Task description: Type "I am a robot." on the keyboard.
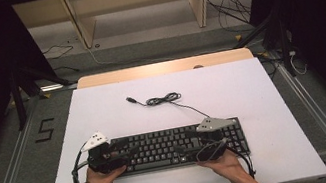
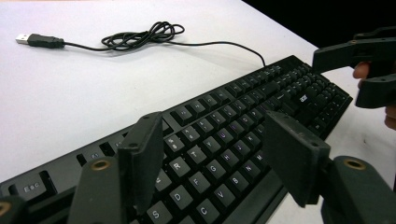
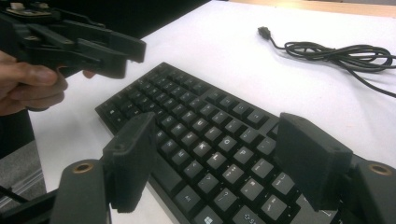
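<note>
A black keyboard [image 1: 175,146] [image 2: 224,135] [image 3: 196,126] lies flat near the front of the white tabletop [image 1: 104,117]. Its thin cable [image 1: 163,99] [image 2: 140,37] [image 3: 336,51] runs from the back edge to a loose coil, ending in a free USB plug [image 1: 130,99] [image 2: 23,38] [image 3: 264,31]. My left gripper [image 1: 129,154] [image 2: 215,123] hovers over the keyboard's left end, jaws wide apart with only keys behind them. At the right end, my right gripper [image 1: 182,149] [image 3: 217,126] is also open and holds nothing. The two grippers point toward each other.
A wooden strip [image 1: 162,68] borders the table's far edge. Metal rails [image 1: 12,169] run along both sides on the grey floor, with a black "5" mark [image 1: 45,129] at left. Black stands and loose cables [image 1: 236,2] sit beyond the table.
</note>
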Demonstrator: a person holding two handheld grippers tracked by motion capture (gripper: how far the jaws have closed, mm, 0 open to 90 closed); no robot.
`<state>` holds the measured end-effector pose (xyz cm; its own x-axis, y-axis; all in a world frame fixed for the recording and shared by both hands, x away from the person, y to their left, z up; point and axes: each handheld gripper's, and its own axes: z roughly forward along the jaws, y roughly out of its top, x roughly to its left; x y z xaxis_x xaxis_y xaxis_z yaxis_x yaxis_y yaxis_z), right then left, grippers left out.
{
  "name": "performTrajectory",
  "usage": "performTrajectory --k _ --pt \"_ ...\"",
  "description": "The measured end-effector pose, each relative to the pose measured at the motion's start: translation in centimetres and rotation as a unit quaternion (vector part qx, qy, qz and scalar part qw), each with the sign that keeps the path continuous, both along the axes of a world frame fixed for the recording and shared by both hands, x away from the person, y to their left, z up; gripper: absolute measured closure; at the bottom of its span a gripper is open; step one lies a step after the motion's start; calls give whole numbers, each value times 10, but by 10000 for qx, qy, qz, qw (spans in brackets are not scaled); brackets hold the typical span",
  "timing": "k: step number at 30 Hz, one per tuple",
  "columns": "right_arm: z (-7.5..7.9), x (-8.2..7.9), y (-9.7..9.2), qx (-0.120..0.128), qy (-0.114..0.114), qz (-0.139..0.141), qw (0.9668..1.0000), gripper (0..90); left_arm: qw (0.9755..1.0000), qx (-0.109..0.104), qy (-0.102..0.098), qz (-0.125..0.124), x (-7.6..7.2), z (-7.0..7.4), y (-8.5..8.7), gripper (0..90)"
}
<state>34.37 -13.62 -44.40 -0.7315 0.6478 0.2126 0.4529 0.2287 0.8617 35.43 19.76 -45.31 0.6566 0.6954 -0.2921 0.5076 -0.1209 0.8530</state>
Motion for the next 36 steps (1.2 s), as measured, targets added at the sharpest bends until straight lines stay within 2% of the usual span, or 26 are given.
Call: performTrajectory --k 14,28,36 --pt "-3 7 10 -130 65 85 9999 304 10000 19 -35 30 -8 -2 2 320" --pt "-5 14 20 -316 119 134 9993 331 10000 -22 -29 72 -11 -3 5 307" --pt "-5 17 22 -338 132 144 9992 359 10000 -23 -56 71 -13 -3 5 296"
